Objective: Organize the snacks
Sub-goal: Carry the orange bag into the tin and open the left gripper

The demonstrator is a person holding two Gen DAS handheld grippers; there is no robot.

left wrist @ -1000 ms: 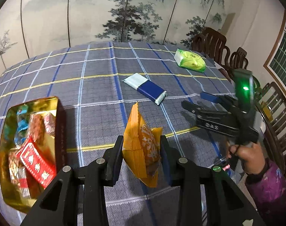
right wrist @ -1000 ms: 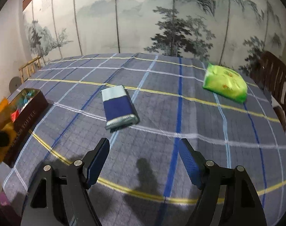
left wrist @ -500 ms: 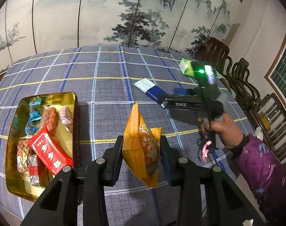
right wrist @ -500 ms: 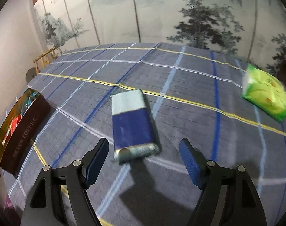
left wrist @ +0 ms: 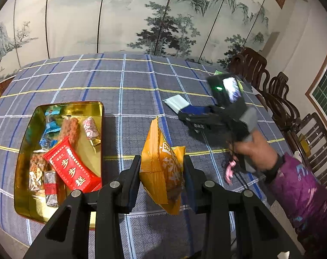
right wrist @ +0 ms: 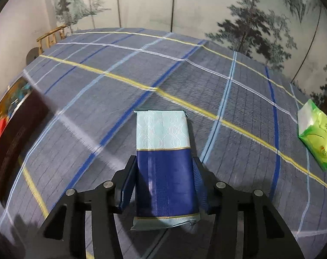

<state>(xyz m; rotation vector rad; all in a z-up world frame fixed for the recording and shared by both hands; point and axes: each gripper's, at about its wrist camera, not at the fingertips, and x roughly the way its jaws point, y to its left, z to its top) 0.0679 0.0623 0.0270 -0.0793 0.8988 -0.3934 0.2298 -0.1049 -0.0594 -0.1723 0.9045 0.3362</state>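
While several snacks already lie in the gold tin point(left wrist: 23, 157), among them a red packet point(left wrist: 74, 169), blue-wrapped sweets and a pink one, the sorting looks only partly done, as the left wrist view shows. The left gripper point(left wrist: 162, 168) pinches an orange snack bag point(left wrist: 163, 161) upright between its jaws, held above the checked tablecloth point(left wrist: 124, 99) just right of the tin and not yet over it; I judge this bag goes into the tin next. Farther right in the same view, a hand point(left wrist: 252, 151) in a purple sleeve holds the right gripper point(left wrist: 185, 116) down at the blue and white packet point(left wrist: 180, 104). Dark wooden chairs point(left wrist: 277, 92) stand along the table's right edge, clear of the work. In the right wrist view, the right gripper point(right wrist: 164, 181) has just been closing its jaws, and the blue and white packet point(right wrist: 163, 151) lies lengthwise between them on the cloth, both pads tight against its sides, so it seems gripped but not yet lifted. A green pack point(right wrist: 316, 136) lies well apart at the right, untouched. The tin's dark side point(right wrist: 16, 138) shows blurred at the far left. Nothing lies on the cloth between packet and tin, though the left gripper with its bag is near that route.
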